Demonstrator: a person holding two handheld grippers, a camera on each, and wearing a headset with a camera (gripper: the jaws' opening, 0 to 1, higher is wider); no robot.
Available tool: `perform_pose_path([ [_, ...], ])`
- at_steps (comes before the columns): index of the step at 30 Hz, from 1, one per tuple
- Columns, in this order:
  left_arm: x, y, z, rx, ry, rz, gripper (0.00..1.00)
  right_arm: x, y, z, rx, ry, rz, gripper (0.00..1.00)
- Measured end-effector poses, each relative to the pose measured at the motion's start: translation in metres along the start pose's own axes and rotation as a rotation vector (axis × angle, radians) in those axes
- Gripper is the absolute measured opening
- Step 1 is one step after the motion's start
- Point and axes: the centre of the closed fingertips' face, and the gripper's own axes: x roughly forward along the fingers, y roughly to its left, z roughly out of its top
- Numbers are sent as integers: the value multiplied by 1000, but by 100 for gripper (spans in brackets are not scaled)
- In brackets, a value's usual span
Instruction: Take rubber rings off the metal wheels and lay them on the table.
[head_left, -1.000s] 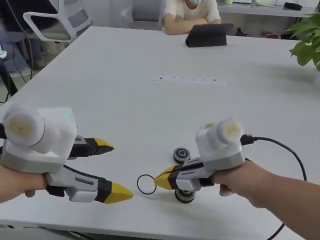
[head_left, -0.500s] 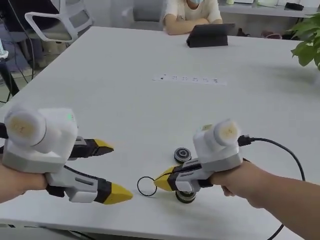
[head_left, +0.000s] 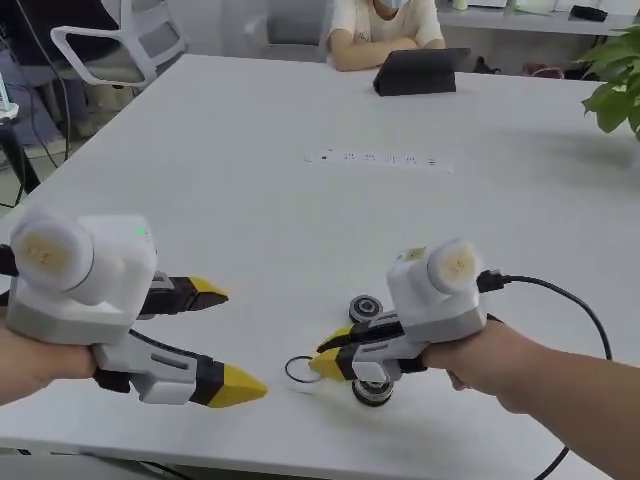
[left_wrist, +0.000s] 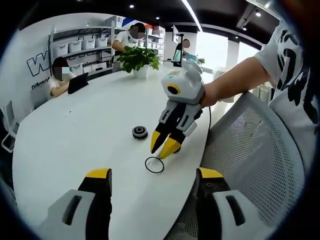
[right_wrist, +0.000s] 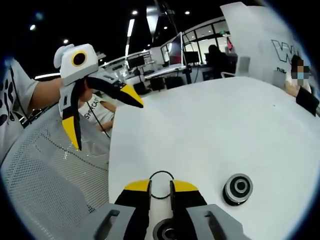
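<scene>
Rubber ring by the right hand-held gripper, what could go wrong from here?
The rubber ring sits close to the table edge, at the right hand-held gripper tips; a nudge or a sloppy release could send it off. A metal wheel sits right under that gripper, so a low move may knock it rolling.

Wheels: two. Near wheel (head_left: 373, 392), far wheel (head_left: 365, 308). Rubber ring (head_left: 300, 370): one, loose on tabletop (head_left: 300, 220). Grippers: two. Left gripper (head_left: 235, 340), right gripper (head_left: 330, 352). Tablet (head_left: 415, 72): one. Plant (head_left: 618, 75): one. Office chair (head_left: 120, 40): one. Socket strip (head_left: 378, 158): one.
</scene>
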Motion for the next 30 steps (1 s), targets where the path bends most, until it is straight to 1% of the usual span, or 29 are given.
perform_pose_path([
  [5, 0, 0, 1, 0, -1, -1, 66, -2, -2, 1, -2, -11, -10, 21],
  [8, 1, -1, 0, 3, 3, -1, 66, -5, -2, 2, 0, -18, -14, 22],
  [13, 4, -2, 2, 5, 3, -6, 66, -13, -2, 4, 8, -39, -18, 26],
  [24, 13, -4, 8, 16, 5, -25, 66, -44, -7, 6, 9, -93, -50, 31],
  [30, 16, -2, 12, 21, 6, -28, 66, -58, -8, 4, 10, -116, -63, 33],
])
